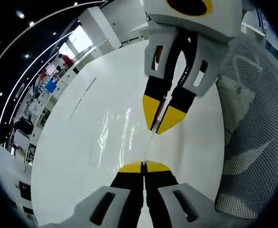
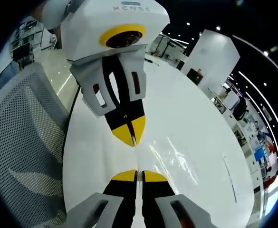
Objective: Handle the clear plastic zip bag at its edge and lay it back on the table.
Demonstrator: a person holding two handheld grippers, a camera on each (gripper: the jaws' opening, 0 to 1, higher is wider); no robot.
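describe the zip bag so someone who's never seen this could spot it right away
Start at the big white table. Above it two yellow-tipped grippers face each other, the left gripper and the right gripper, both shut on one thin edge stretched between them. That edge belongs to the clear plastic zip bag: a see-through sheet, picked out only by shiny wrinkle glints against the plain table.

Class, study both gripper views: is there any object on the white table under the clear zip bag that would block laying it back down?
Nothing visible does. Left gripper and right gripper are shut on one edge of the clear zip bag, which spreads over the bare white table. A mesh chair stands beside the table.
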